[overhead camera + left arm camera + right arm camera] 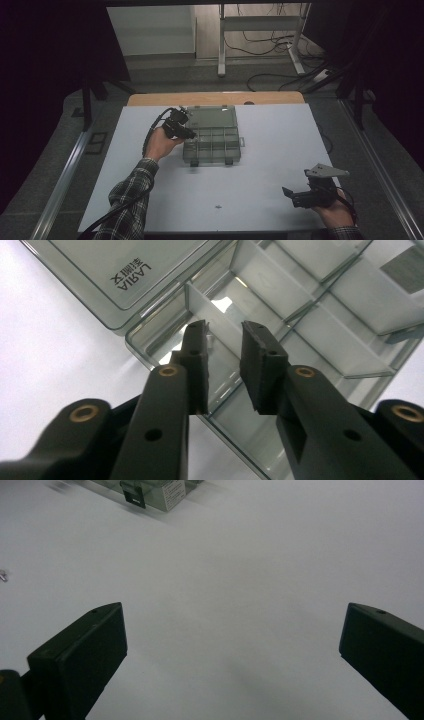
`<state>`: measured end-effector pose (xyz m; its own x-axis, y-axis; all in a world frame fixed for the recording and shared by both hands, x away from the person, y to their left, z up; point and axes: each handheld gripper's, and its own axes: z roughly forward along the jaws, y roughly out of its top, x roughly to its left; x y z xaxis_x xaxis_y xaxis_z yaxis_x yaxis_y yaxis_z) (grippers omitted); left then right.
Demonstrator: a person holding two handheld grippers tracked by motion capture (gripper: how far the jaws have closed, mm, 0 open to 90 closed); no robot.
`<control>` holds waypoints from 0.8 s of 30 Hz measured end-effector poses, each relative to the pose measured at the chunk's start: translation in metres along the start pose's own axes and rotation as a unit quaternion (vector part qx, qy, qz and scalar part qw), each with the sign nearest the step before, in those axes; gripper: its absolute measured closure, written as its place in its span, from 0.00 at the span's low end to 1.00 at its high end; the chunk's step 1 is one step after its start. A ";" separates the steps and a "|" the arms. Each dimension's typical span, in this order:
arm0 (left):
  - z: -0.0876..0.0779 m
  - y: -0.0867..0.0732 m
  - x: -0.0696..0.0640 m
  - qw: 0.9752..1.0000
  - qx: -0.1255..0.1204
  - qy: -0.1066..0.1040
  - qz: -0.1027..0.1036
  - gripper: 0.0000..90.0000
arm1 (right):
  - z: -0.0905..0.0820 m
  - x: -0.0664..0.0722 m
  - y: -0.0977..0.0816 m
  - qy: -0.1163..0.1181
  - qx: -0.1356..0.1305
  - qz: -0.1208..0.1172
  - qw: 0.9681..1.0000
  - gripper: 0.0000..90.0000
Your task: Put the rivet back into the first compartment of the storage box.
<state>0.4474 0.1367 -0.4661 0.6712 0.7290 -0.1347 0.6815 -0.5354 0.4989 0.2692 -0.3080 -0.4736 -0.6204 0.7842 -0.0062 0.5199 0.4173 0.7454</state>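
A clear grey compartment box (210,161) lies open at the middle back of the white table, its lid (212,117) folded away from me. My left gripper (190,134) points into the box's left side. In the left gripper view its jaws (225,327) stand a little apart over a corner compartment (150,347), a divider showing through the gap and nothing pressed between the pads. The lid (125,275) bears printed lettering. My right gripper (289,195) rests at the front right, jaws wide open (232,625) over bare table.
A tiny dark item (218,206) lies on the table near the front edge, seen at the left margin in the right gripper view (2,575). The box's latches (132,495) face me. A wooden strip (215,98) borders the table's far edge.
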 end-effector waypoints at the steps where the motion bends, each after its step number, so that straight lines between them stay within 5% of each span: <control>1: -0.001 0.000 -0.001 1.000 -0.002 0.001 0.001 0.77 | 0.000 0.000 0.000 0.000 0.001 -0.001 1.000 0.00; 21: -0.025 -0.016 -0.013 0.999 -0.032 -0.007 0.013 0.16 | 0.000 0.000 0.000 -0.005 0.004 -0.001 1.000 0.00; 24: -0.028 -0.019 -0.018 0.999 -0.024 0.007 0.022 0.11 | 0.000 0.000 0.000 -0.006 0.003 -0.001 1.000 0.00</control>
<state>0.4141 0.1460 -0.4492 0.6952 0.7119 -0.0993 0.6364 -0.5455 0.5453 0.2689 -0.3079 -0.4739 -0.6151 0.7883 -0.0163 0.5217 0.4224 0.7412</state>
